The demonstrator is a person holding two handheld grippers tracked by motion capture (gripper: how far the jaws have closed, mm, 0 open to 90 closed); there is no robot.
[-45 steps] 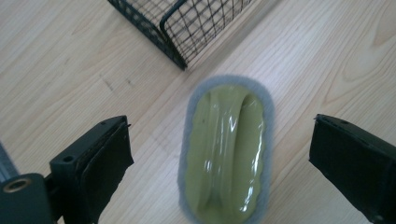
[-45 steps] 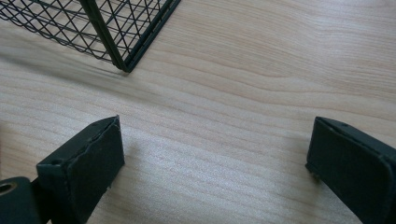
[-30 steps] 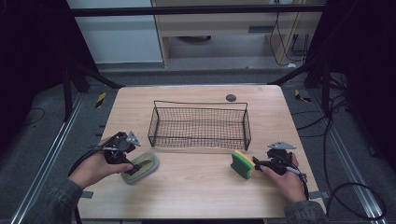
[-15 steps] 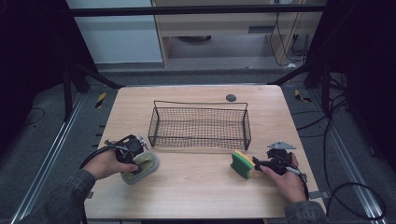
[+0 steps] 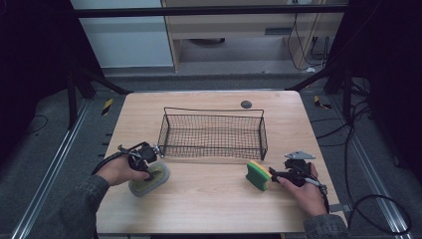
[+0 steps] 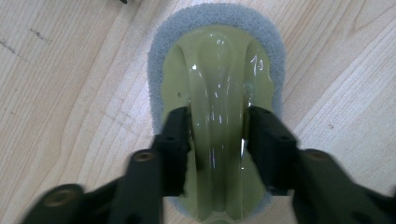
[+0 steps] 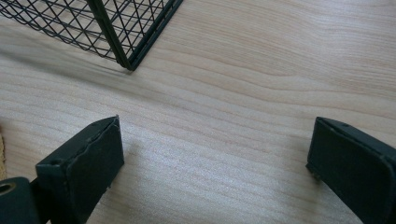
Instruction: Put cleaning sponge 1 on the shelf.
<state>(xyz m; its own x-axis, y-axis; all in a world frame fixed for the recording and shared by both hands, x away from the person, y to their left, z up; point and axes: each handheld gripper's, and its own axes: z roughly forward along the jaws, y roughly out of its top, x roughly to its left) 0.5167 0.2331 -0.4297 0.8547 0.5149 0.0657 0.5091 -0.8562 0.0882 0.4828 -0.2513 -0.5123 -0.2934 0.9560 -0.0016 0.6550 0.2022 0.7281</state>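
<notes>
At the left of the high view we have the left gripper [image 5: 148,168] down on the scrubber [image 5: 149,179], a grey foam pad with a glossy olive plastic handle, which lies flat on the table [image 5: 209,204] just off the near left corner of the wire basket [image 5: 212,133]. In the left gripper view the jaws have just been closing and now sit on either side of the raised handle ridge [image 6: 217,140], with the pads [image 6: 176,140] against its flanks; we read that as a grip taken, though the picture cannot confirm how firmly they bite.

The ridge is smooth, shiny and rounded (a poor surface for flat pads), so our worry is that it squirts out as we lift, or that the scrubber pivots in the grip and hangs nose-down. The basket's corner is close too: a lift that swings sideways early could catch the foam edge on the rim.

The basket stands mid-table with nothing in it that we can see.

Further right, the green and yellow sponge [image 5: 259,175] lies just beside the right gripper [image 5: 274,175], touching it or nearly so. In the right gripper view that gripper's jaws stand wide apart over bare wood, holding nothing, with the basket's corner [image 7: 128,58] ahead. Any careless nudge from that hand would shove the sponge along the table.
</notes>
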